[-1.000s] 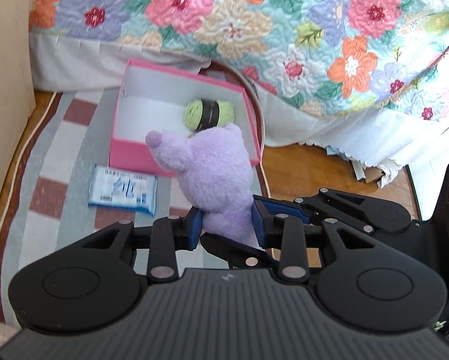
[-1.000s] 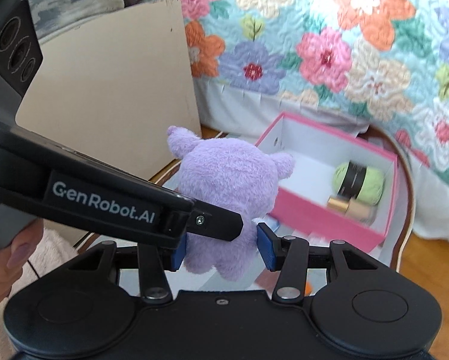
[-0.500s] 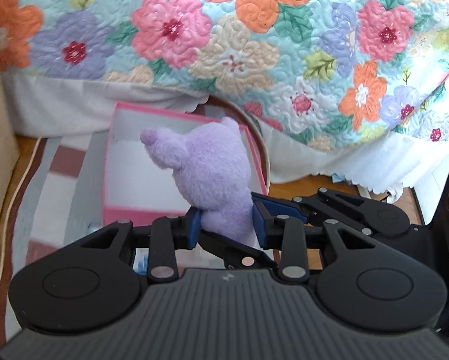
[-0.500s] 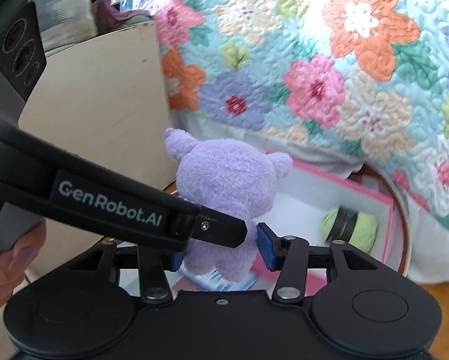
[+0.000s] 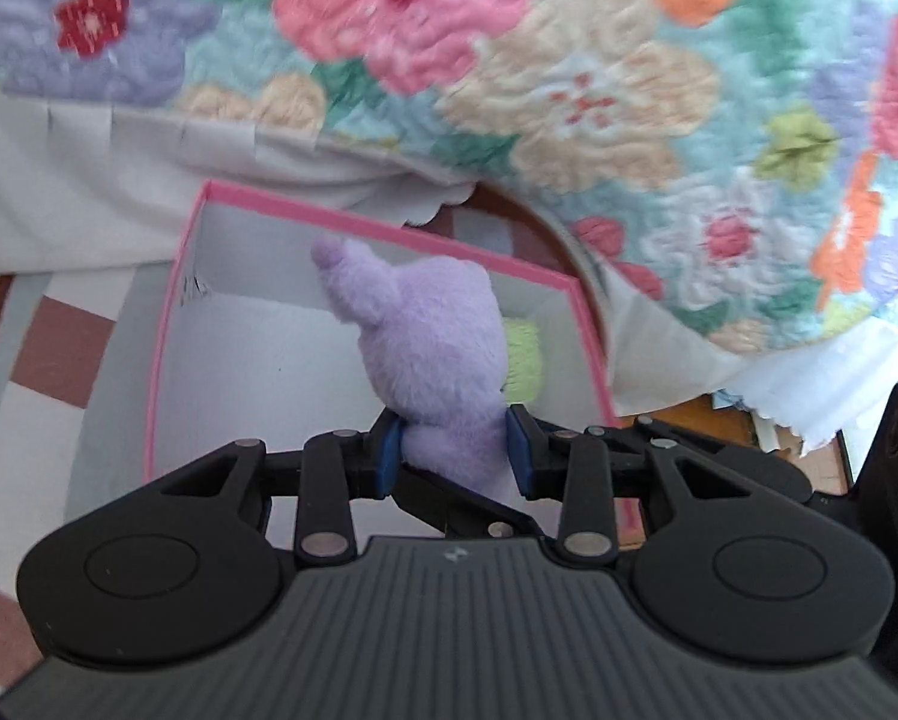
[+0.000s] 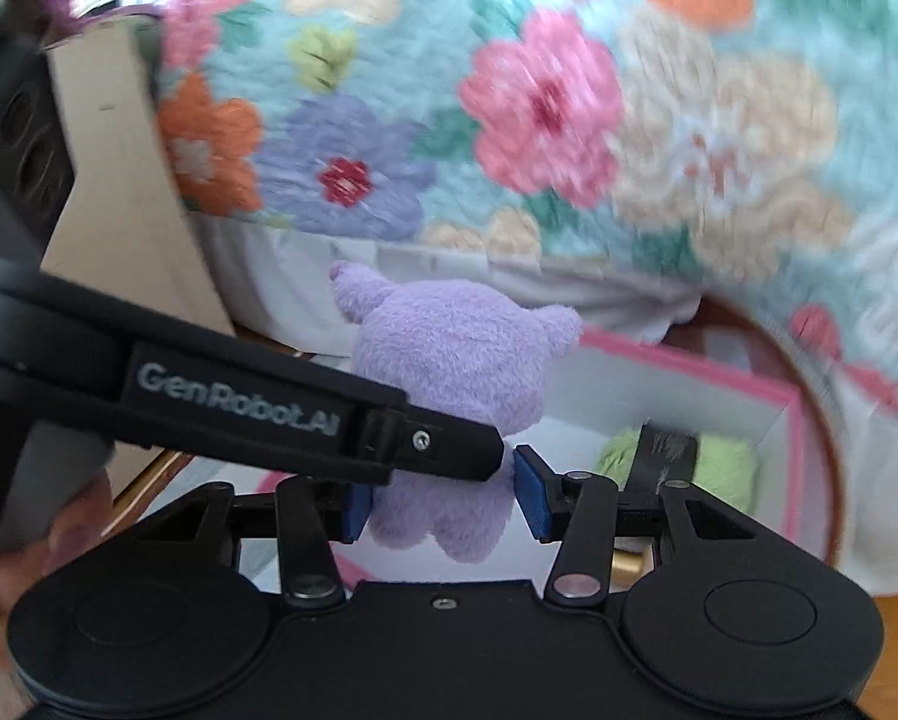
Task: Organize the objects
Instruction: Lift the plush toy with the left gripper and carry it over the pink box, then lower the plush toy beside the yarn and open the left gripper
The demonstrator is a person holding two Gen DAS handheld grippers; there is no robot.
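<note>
Lilac plush toy, pink-rimmed white box, flowered pastel quilt, checked rug

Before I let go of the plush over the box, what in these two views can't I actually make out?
- Plush: face hidden in both views; only its back shows.
- Green item: mostly behind the plush in the left view, blurred in the right; what it is is unclear.
- Box: floor under the plush is covered; near wall is cut off by the left gripper.
- Right gripper: pad contact with the plush is unclear.

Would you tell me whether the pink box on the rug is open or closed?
Open. The pink box has no lid on it; its white inside shows, with a green yarn ball lying in it.
</note>
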